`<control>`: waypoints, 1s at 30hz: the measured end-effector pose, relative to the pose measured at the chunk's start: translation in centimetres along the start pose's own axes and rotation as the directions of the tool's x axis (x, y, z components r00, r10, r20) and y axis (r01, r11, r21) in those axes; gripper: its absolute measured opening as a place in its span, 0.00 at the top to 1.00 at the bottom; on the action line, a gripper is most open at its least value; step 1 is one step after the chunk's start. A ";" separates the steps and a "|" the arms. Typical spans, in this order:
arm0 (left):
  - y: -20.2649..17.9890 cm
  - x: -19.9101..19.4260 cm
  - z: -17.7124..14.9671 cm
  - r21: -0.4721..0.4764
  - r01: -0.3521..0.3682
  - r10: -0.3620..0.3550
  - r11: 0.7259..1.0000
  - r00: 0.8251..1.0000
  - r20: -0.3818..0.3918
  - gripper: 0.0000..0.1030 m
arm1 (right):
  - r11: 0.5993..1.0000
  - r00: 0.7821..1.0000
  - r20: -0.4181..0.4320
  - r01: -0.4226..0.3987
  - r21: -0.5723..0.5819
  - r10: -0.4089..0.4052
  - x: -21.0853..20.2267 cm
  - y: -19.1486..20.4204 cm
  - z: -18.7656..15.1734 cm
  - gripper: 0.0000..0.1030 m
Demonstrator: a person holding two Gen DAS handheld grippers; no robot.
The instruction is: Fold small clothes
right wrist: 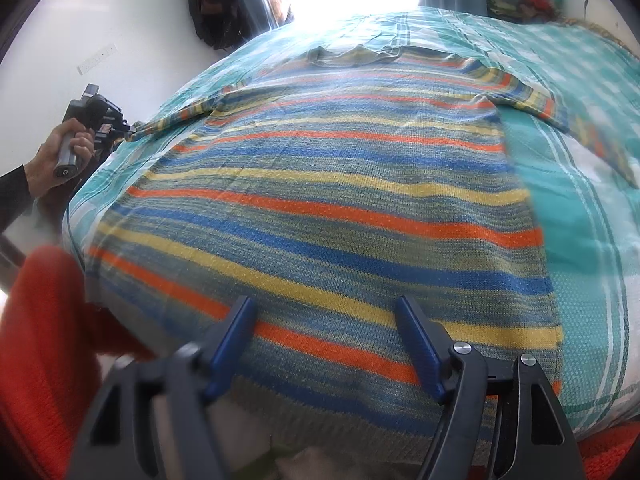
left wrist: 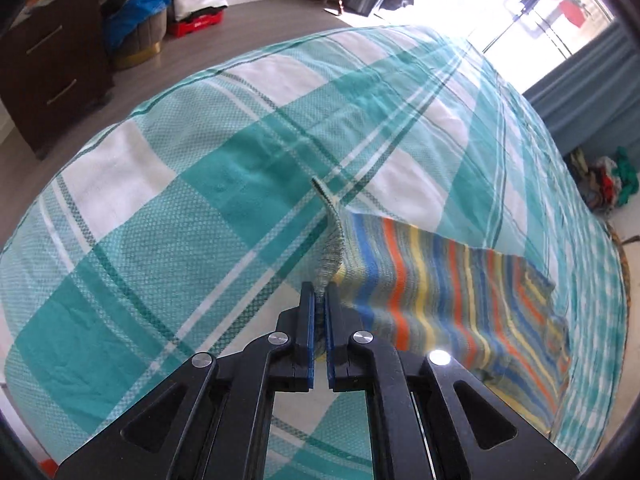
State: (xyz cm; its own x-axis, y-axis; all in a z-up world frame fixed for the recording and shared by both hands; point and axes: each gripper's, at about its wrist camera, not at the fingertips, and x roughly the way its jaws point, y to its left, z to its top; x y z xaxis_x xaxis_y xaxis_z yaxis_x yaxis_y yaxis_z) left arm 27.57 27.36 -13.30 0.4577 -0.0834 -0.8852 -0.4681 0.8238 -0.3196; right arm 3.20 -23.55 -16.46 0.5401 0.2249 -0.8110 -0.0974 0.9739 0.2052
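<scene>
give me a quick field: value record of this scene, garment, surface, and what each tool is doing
garment: striped knit sweater, spread flat, neckline away from the right camera
surface: bed with teal plaid sheet
left tool: shut on the sweater's left sleeve cuff, lifting it
right tool: open, over the sweater's hem, gripping nothing
fold state: no fold made yet

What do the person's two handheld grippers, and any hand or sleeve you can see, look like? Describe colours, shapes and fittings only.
Both the left gripper and the right gripper have flat blue fingers on black angular linkage arms with triangular cut-outs and round silver pivot pins. In the right wrist view, a bare hand below a dark sleeve grips a grey handle.
</scene>
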 end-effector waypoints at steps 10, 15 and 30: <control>0.9 2.1 -0.3 0.009 -0.136 0.136 0.991 0.991 0.020 0.99 | 1.000 1.000 -0.002 0.006 -0.008 -0.006 0.2 0.0 0.1 0.28; 0.8 3.1 -0.8 0.032 -0.157 0.157 0.987 0.988 0.014 0.99 | 1.000 1.000 -0.002 0.010 -0.015 -0.010 0.1 0.1 0.2 0.28; -2.3 -1.6 0.1 0.129 -0.107 0.089 0.986 0.986 0.140 0.33 | 1.000 1.000 -0.005 0.021 -0.021 -0.021 0.5 0.3 0.2 0.27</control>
State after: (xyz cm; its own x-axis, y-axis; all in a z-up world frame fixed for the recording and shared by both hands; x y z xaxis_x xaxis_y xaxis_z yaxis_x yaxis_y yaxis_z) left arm 27.95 25.69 -11.09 0.5156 0.0694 -0.8540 -0.4130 0.8934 -0.1767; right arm 3.56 -23.20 -16.71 0.5375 0.2044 -0.8181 -0.1032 0.9788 0.1767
